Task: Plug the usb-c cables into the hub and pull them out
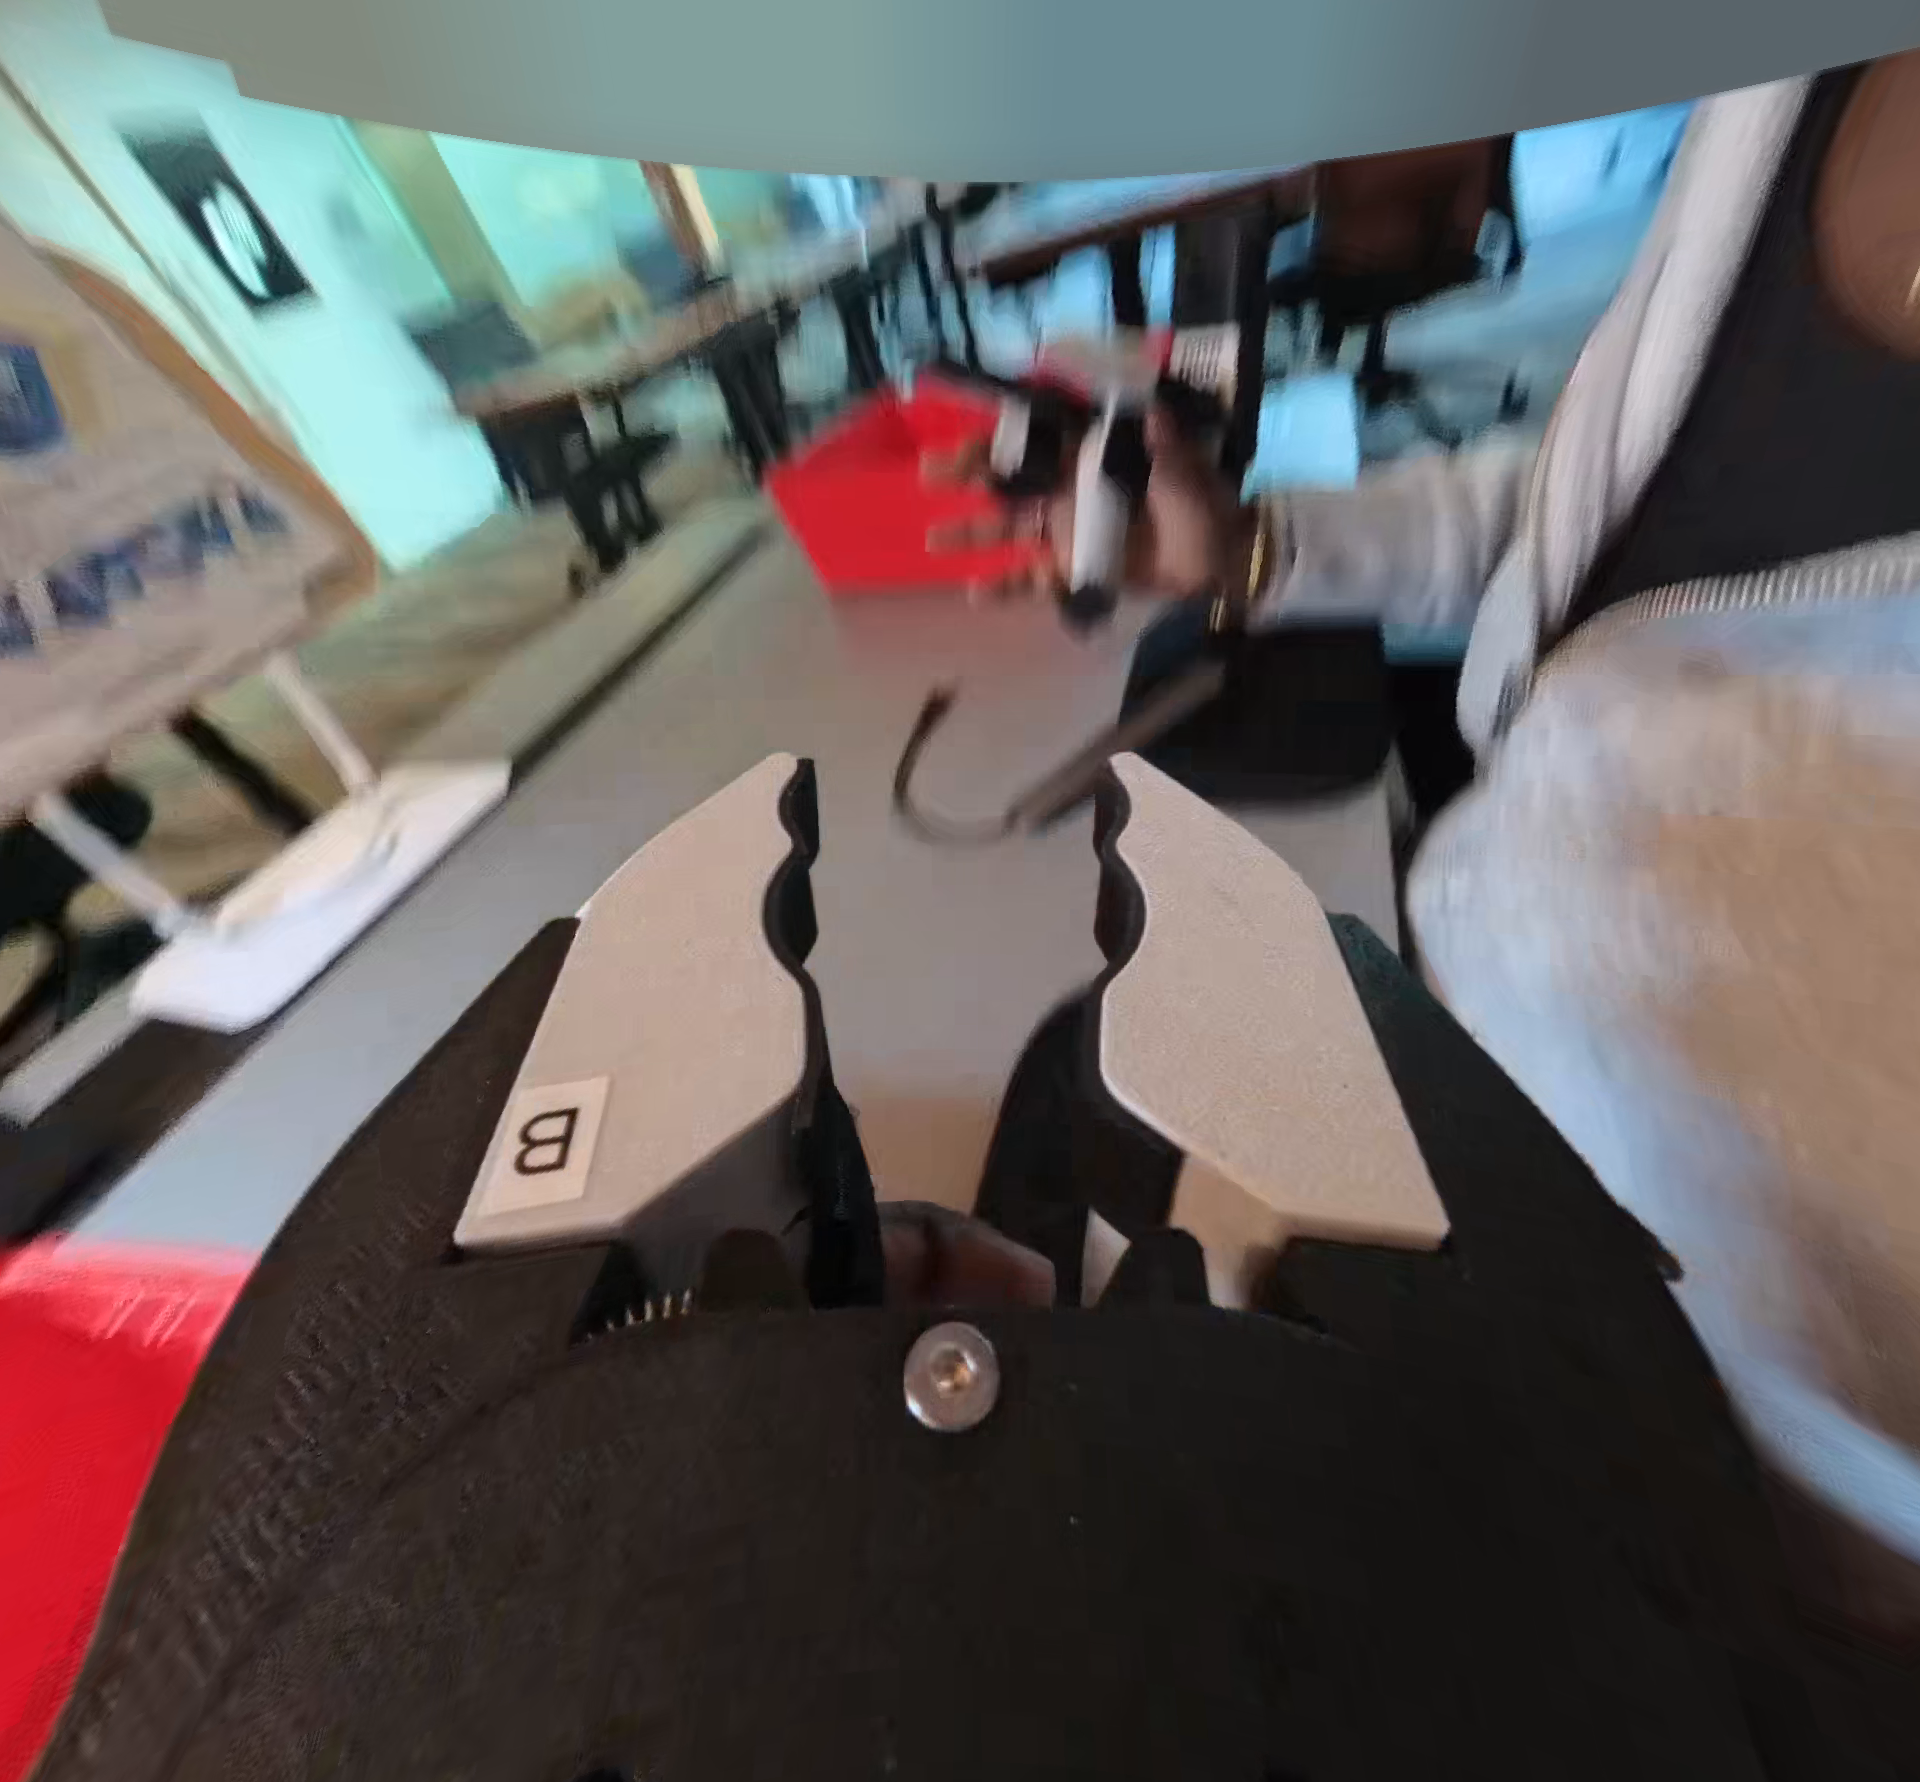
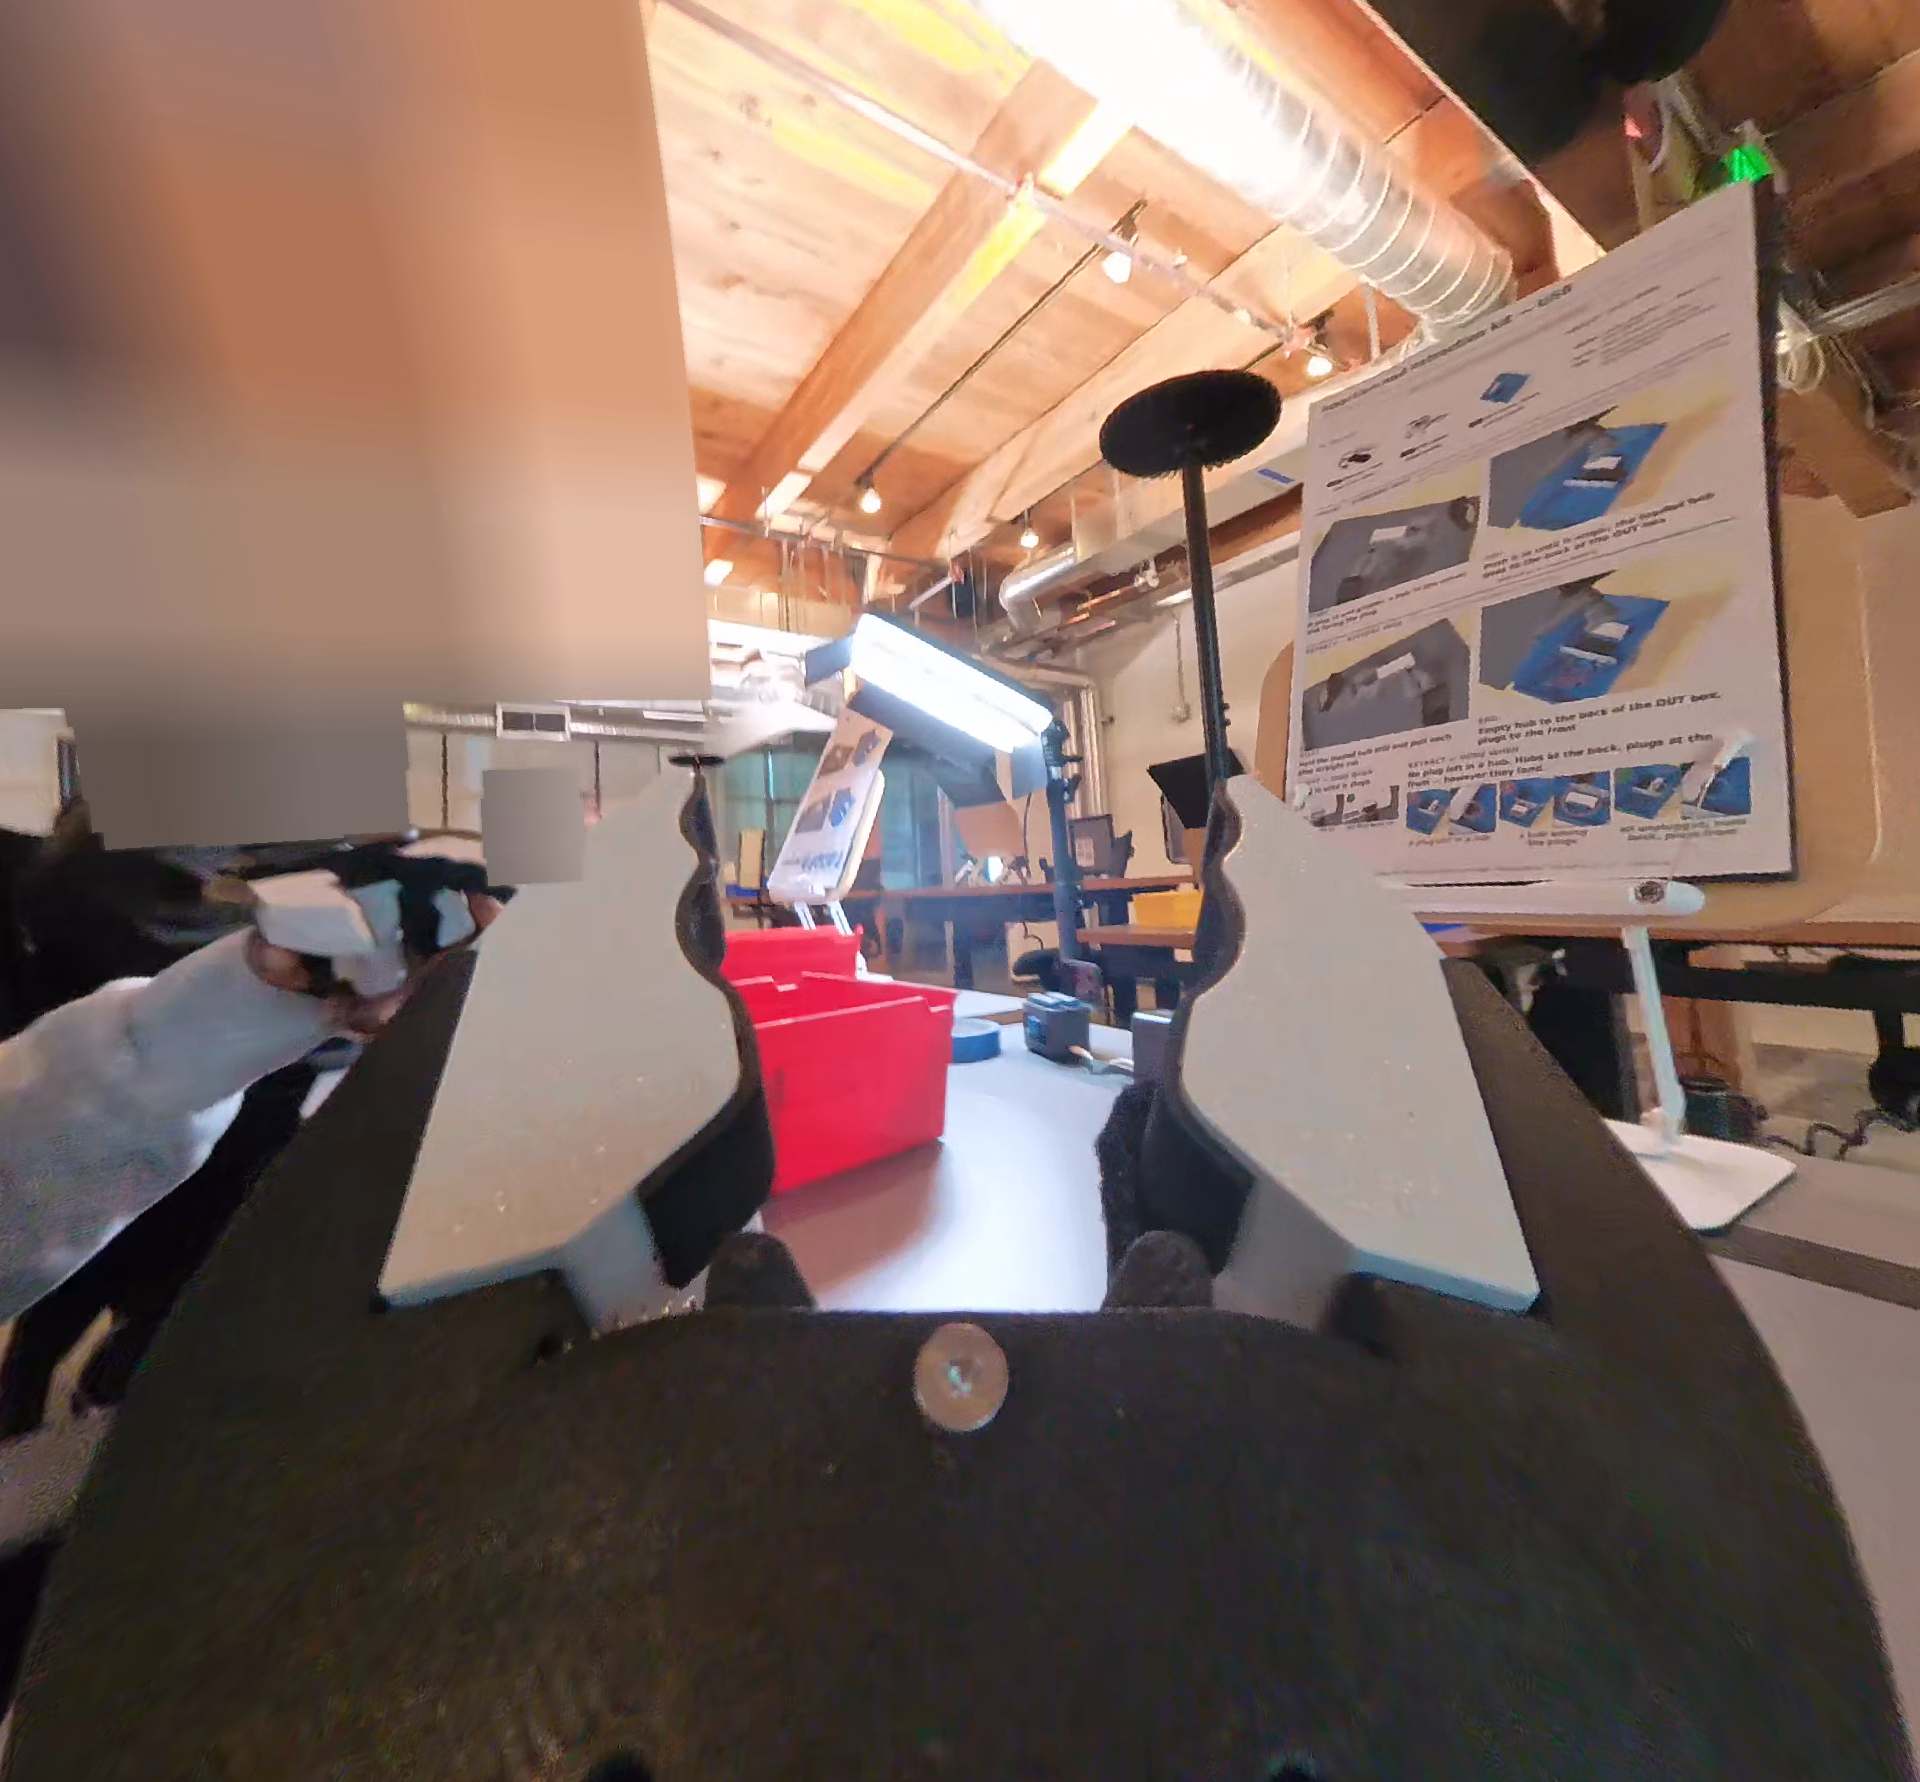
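Observation:
In the left wrist view my left gripper [image 1: 954, 776] is open and empty, held low over the grey table [image 1: 810, 652]. Just beyond its fingertips lies a slim grey hub [image 1: 1127, 745] with a short dark cable [image 1: 925, 776] curving off its near end. The picture is blurred. Farther off a hand holds the other gripper [image 1: 1091, 485] above the table. In the right wrist view my right gripper [image 2: 961, 797] is open and empty, raised and pointing level across the room. No hub or cable shows in that view.
A red bin [image 2: 847, 1057] stands on the table, also in the left wrist view [image 1: 894, 496]. A person in a light sweater [image 1: 1662, 901] is close on the right. An instruction board on a white stand [image 2: 1538, 610] is at the right; blue tape [image 2: 975, 1039] and small devices lie behind. Some 25 centimetres of space lies between my two pairs of fingers.

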`<state>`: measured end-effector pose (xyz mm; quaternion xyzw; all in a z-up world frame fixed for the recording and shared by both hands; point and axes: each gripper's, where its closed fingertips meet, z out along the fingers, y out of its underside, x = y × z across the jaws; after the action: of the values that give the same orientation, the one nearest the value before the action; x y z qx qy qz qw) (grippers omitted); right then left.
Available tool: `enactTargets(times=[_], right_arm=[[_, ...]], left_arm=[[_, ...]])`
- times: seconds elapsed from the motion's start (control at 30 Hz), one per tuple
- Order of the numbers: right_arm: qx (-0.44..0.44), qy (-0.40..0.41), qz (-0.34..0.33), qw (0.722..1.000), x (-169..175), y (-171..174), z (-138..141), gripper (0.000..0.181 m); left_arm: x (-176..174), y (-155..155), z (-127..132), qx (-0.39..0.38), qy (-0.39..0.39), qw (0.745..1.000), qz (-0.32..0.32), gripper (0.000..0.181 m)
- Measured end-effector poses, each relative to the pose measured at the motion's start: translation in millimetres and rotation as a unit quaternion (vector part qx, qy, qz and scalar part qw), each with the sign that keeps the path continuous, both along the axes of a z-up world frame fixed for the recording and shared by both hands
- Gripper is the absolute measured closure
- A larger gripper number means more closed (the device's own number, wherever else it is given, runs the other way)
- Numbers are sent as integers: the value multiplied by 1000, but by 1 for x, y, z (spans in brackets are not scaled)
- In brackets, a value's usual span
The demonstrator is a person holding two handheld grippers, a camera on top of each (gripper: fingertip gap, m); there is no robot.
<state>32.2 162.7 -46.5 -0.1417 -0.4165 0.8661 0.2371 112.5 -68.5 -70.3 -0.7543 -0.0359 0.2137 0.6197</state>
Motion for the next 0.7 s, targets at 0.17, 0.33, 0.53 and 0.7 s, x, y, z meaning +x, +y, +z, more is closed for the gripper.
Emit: enactTargets(times=[0.17, 0.33, 0.53, 0.7], right_arm=[[3, -3, 18, 1000, 3, -9, -3, 93], [2, -8, 37, 999, 5, -14, -4, 95], [-19, -12, 41, 999, 4, -5, -1, 98], [-9, -10, 39, 999, 4, -8, -2, 99]], left_arm=[[-31, -110, -50, -250, -142, 954, 88, 130], [-33, -176, -111, -475, -274, 827, 122, 140], [-48, -183, -135, -562, -257, 779, 106, 137], [-53, -187, -148, -579, -254, 770, 84, 141]])
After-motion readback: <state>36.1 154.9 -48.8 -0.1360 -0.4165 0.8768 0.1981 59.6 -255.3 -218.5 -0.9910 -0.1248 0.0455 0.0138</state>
